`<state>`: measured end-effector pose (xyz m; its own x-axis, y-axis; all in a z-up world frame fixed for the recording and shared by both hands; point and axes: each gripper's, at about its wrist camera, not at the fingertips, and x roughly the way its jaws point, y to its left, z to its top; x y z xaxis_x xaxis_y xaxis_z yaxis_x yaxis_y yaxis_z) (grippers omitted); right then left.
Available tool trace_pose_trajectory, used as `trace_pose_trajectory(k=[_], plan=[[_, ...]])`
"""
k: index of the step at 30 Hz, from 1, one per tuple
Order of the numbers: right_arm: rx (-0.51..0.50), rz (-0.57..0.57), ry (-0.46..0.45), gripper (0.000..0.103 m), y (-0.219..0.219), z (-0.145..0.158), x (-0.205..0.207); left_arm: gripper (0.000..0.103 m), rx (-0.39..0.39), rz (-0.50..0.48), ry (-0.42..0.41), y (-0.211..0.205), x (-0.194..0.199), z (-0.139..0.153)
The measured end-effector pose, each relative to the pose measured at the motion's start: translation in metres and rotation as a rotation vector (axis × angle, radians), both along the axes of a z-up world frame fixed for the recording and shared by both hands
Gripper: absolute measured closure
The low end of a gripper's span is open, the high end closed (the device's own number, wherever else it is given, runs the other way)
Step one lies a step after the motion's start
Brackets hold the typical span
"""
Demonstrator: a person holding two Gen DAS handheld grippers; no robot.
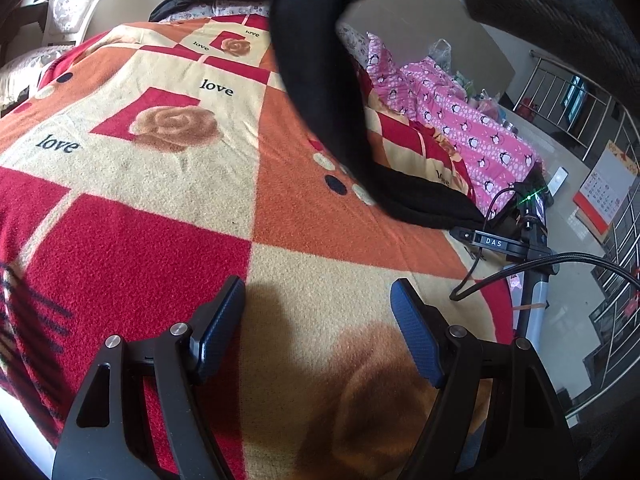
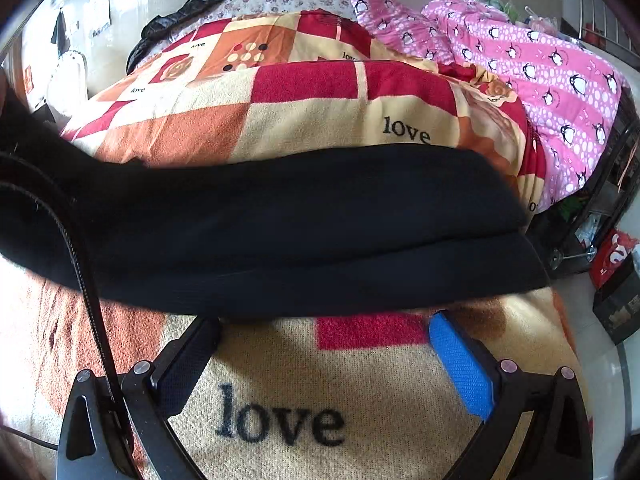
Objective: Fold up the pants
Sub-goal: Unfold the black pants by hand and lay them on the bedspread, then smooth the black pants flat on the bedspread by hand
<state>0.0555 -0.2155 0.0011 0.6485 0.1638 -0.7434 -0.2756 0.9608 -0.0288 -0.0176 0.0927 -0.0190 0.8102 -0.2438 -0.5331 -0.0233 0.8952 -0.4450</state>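
Observation:
The black pants (image 2: 304, 224) lie across the bed blanket right in front of my right gripper (image 2: 324, 324), which is open and empty with its fingertips at the pants' near edge. In the left wrist view the pants (image 1: 316, 92) hang in a dark band from above down onto the blanket at the right; a bare hand at the top edge seems to hold them up. My left gripper (image 1: 318, 292) is open and empty, low over the blanket, well short of the pants. The right gripper's body (image 1: 504, 240) shows at the bed's right edge.
The bed carries a red, orange and cream "love" blanket (image 1: 160, 200). A pink penguin quilt (image 2: 540, 68) lies along the right side. A black garment (image 2: 176, 20) lies at the far end. A metal railing (image 1: 600, 128) and floor are right of the bed.

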Motion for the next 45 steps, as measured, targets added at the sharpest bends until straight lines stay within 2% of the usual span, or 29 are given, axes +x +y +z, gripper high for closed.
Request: trace_pose_trajectory(k=[45], plan=[[-0.001,0.000,0.000,0.000,0.0004,0.0002,0.0008,0.027,-0.004,-0.006,0.010,0.0020,0.0032,0.0015]])
